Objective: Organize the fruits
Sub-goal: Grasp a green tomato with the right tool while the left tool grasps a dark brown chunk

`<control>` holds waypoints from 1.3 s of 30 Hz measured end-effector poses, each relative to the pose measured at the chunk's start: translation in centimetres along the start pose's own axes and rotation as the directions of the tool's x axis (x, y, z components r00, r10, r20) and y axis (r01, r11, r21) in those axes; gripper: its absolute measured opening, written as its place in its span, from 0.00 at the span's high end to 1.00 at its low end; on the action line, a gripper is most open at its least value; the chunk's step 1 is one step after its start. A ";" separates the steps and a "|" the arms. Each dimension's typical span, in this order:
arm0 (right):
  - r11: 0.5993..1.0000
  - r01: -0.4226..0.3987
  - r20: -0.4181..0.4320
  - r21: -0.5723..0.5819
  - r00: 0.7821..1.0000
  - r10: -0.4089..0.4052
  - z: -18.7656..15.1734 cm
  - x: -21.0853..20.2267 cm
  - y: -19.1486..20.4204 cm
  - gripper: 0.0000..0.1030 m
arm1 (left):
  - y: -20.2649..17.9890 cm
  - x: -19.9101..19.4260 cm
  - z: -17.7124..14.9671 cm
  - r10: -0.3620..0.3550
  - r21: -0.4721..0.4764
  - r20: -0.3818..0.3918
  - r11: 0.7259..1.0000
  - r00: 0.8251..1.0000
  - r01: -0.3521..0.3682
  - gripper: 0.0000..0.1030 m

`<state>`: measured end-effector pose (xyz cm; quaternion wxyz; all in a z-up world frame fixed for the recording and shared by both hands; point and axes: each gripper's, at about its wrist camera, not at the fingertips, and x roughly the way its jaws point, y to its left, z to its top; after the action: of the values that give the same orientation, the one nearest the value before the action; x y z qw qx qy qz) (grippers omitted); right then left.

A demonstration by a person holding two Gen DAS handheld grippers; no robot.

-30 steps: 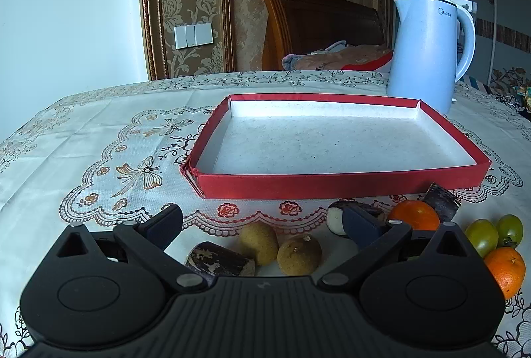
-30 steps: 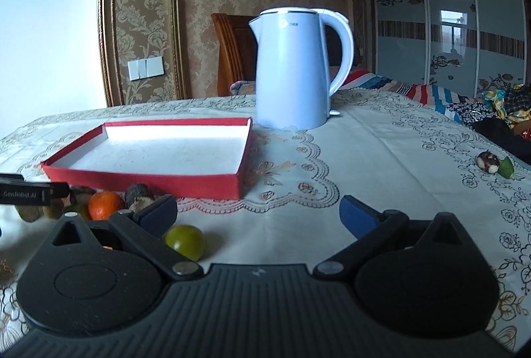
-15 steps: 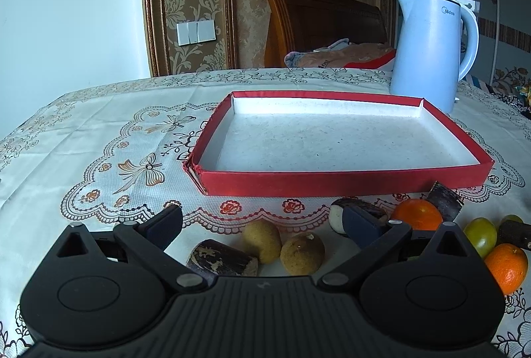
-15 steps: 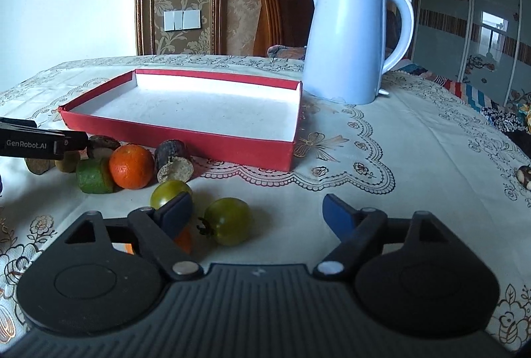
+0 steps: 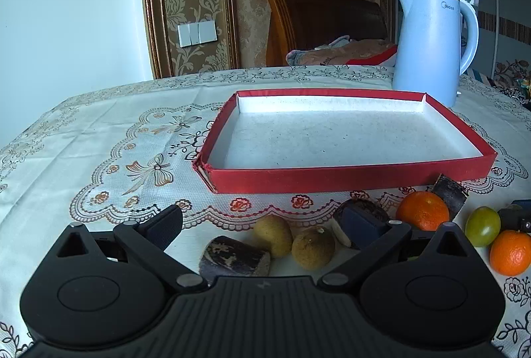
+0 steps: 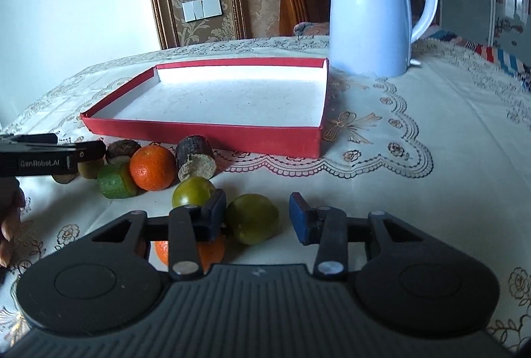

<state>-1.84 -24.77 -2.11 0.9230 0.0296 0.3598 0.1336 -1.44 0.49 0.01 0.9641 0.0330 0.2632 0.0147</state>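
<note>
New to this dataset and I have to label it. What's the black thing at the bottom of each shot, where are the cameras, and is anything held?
There is no robot arm here. A person carries a hand-held two-finger gripper in each hand, and each has a fisheye camera looking forward along its fingers. The black shape at the bottom is that gripper's own body. One picture comes from the left gripper, the other from the right gripper. On the tablecloth stand an empty red tray and a pale blue kettle. Loose fruits lie in front of the tray, among them an orange. The left gripper is open and holds nothing. The right gripper's jaws have just been closing around a green fruit. A gap still shows at one pad, so it isn't gripped yet.
</note>
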 end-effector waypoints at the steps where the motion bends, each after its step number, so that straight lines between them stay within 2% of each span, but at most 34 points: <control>1: 1.000 -0.016 -0.001 0.010 1.000 0.016 0.0 0.1 -0.2 0.65 | 0.3 -0.4 -0.2 -0.009 0.003 0.005 1.000 1.000 0.009 0.00; 3: 0.999 -0.036 0.006 0.008 0.999 0.036 -0.2 0.0 -0.2 0.70 | 1.4 -1.3 -0.5 -0.032 -0.012 0.001 0.999 0.999 0.032 0.00; 7: 1.000 -0.006 0.032 -0.017 0.999 0.007 -0.5 -0.1 0.3 0.70 | 3.6 -2.3 -0.9 -0.044 -0.080 -0.013 0.996 0.999 0.043 0.00; 9: 1.000 0.004 0.040 -0.013 0.999 -0.003 -0.5 -0.1 0.2 0.70 | 4.1 -2.3 -1.0 -0.029 -0.085 -0.020 0.996 0.999 0.027 0.00; 14: 1.000 -0.003 0.046 0.020 0.999 0.002 -0.5 -0.2 -0.5 0.69 | 3.4 -1.7 -1.4 0.002 -0.031 -0.040 0.999 0.999 -0.004 0.00; 19: 1.000 0.008 0.048 0.003 0.999 -0.008 -0.6 -0.2 -0.1 0.69 | 2.6 -1.2 -1.5 0.051 0.030 -0.037 0.998 0.998 -0.050 0.00; 23: 1.000 0.004 0.046 0.010 0.999 -0.004 -0.6 -0.1 -0.2 0.69 | 2.7 0.0 -1.1 0.073 0.060 -0.063 0.996 0.995 -0.069 0.00; 26: 1.000 -0.001 0.046 0.017 0.999 0.001 -0.6 -0.1 -0.3 0.69 | 2.8 0.6 -1.0 0.046 0.092 -0.083 0.995 0.995 -0.039 0.01; 28: 1.000 -0.005 0.046 0.024 0.999 0.004 -0.6 -0.1 -0.5 0.69 | 2.9 0.6 -1.1 0.028 0.091 -0.085 0.996 0.996 -0.020 0.05; 29: 1.000 -0.007 0.046 0.026 0.999 0.006 -0.6 -0.1 -0.5 0.69 | 2.9 0.6 -1.1 0.019 0.090 -0.088 0.996 0.996 -0.011 0.11; 30: 1.000 -0.007 0.046 0.027 0.999 0.006 -0.6 -0.1 -0.6 0.69 | 2.8 0.7 -1.1 0.014 0.094 -0.092 0.996 0.996 -0.005 0.21; 33: 1.000 -0.005 0.046 0.024 0.999 0.004 -0.6 0.0 -0.6 0.69 | 2.7 0.6 -1.2 -0.028 0.095 -0.097 0.995 0.995 0.037 0.40; 37: 1.000 0.001 0.047 0.016 0.999 -0.002 -0.6 -0.1 -0.4 0.69 | 2.4 0.4 -1.3 -0.038 0.109 -0.089 0.993 0.995 0.048 0.46; 39: 1.000 0.006 0.049 0.010 0.999 -0.006 -0.6 -0.1 -0.3 0.69 | 2.3 0.3 -1.3 -0.058 0.112 -0.090 0.991 0.994 0.068 0.59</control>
<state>-2.29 -25.10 -2.53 0.9318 0.0363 0.3375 0.1281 -1.88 2.85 -1.09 0.9482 0.0793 0.3061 -0.0295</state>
